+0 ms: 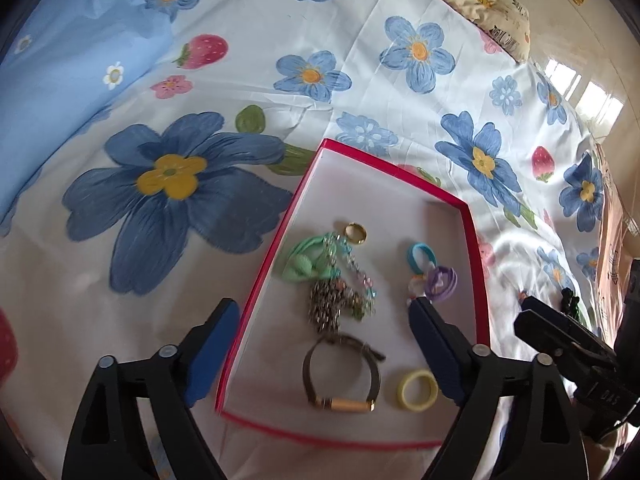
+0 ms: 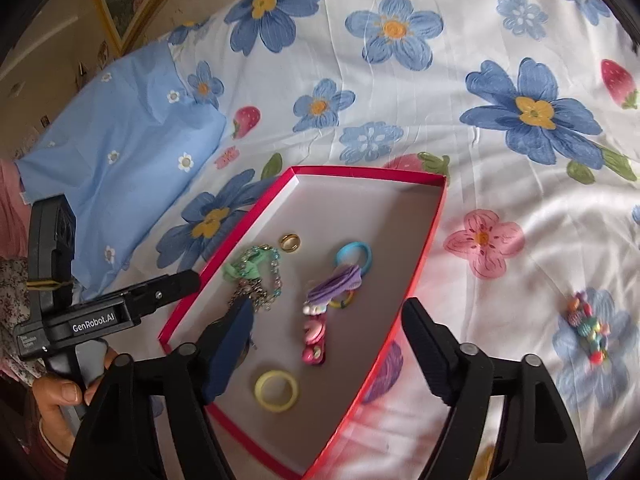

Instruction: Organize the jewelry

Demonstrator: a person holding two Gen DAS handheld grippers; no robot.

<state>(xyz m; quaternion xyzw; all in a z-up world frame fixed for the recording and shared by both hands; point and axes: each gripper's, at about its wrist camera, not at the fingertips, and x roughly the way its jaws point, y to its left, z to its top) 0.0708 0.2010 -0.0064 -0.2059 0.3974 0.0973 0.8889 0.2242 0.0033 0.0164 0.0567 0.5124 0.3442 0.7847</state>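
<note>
1. The left gripper (image 1: 322,354) stands wide apart, its black plastic arms ending in flat blue pads (image 1: 212,354), and nothing is between them. It hangs over the near end of the box.
2. The right gripper (image 2: 324,348) is likewise spread wide with nothing clasped; one pad looks blue and cloth-like, the other matte black. Its left finger overlaps the box in view, its right finger lies outside the red rim.
3. The box (image 1: 478,264) is a shallow cardboard tray, glossy red outside and plain white inside, lying on the bedsheet (image 1: 248,60).
4. Nearest the left gripper lies a dark strap bracelet (image 1: 340,376) with a smooth tan cylindrical bead, and beside it a thick yellow ring-shaped hair tie (image 1: 419,390).
5. Further in sits a tangled metal chain (image 1: 330,306) touching a mint-green fabric bow (image 1: 304,264) and a strand of clear beads (image 1: 360,276).
6. A small polished gold ring (image 1: 355,233) lies just beyond them.
7. To the right lie a blue elastic loop (image 1: 420,256) and a ruffled purple scrunchie (image 1: 442,282), touching.
8. A glossy pink clip (image 2: 314,346) lies near the yellow tie in the right wrist view.
9. Outside the box, a multicoloured bead cluster (image 2: 588,330) rests on the smooth, lightly creased floral cotton.
10. A hand (image 2: 60,398) grips the left tool's handle.
</note>
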